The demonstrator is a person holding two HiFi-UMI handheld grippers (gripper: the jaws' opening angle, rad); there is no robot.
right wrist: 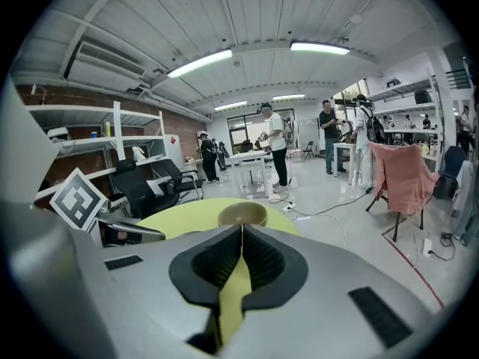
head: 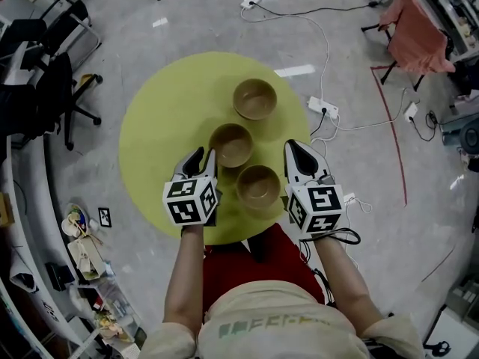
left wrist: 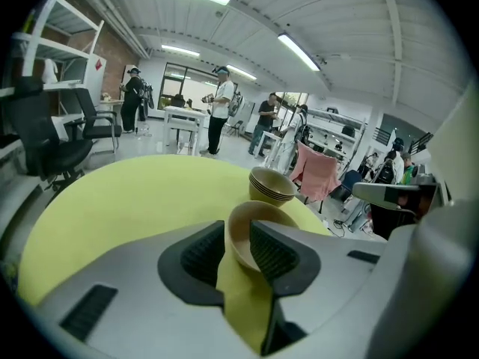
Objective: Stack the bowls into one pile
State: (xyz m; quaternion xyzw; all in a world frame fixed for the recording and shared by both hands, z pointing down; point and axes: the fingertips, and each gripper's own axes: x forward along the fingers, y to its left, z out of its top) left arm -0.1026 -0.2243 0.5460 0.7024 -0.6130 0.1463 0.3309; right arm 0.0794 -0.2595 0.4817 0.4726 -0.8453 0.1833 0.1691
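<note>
Three brown bowl spots lie on the round yellow-green table (head: 157, 133): a far pile of several nested bowls (head: 254, 98) (left wrist: 271, 185), a middle bowl (head: 230, 144) (left wrist: 254, 234) and a near bowl (head: 258, 187). My left gripper (head: 202, 155) (left wrist: 238, 249) is at the middle bowl's left side, with its jaws closed on that bowl's rim; one pad is inside the bowl and one outside. My right gripper (head: 293, 149) (right wrist: 241, 230) hovers to the right of the near bowl, shut with nothing between its pads. A bowl (right wrist: 242, 214) shows just beyond its tips.
Office chairs (head: 52, 81) stand left of the table. A power strip and cables (head: 323, 108) lie on the floor to the right, near a chair with pink cloth (head: 415, 28). Cluttered shelving (head: 82, 253) runs along the near left. People stand far off in the room.
</note>
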